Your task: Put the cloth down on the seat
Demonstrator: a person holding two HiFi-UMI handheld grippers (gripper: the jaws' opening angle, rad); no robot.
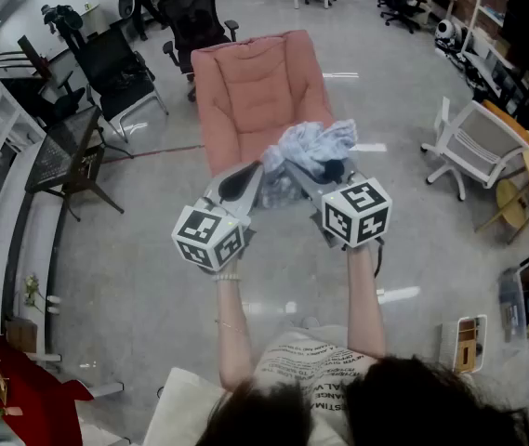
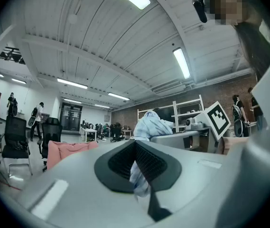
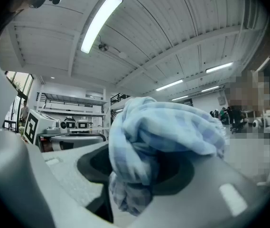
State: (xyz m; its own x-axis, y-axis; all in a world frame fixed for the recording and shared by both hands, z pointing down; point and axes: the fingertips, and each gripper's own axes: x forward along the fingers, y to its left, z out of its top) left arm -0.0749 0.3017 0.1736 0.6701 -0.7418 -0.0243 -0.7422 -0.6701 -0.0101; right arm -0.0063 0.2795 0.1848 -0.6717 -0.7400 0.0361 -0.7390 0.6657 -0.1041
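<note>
While the cloth [image 1: 312, 147] was carried in the air in both grippers, it had not yet been set on the pink seat [image 1: 255, 91]. The step in hand was judged to be the carry and approach, with the drop not begun.

- Left gripper [image 1: 250, 177]: clamped on a thin strip of the cloth. In the left gripper view the strip was seen pinched between the ribbed pads [image 2: 153, 163], with a short tail hanging out below.
- Right gripper [image 1: 309, 177]: closed on a thick wad. In the right gripper view the jaws were held wide by the bunched fabric, and most of the wad was piled over and above them.
- Cloth position: bunched between the two grippers and heaped mostly on the right one. In the head view it sat at the near edge of the seat. How high it hung could not be told.

Next move, as judged: both grippers would need to be brought forward over the seat cushion and lowered, then both sets of jaws released. The thin strip in the left jaws might snag on the ribbing.
</note>
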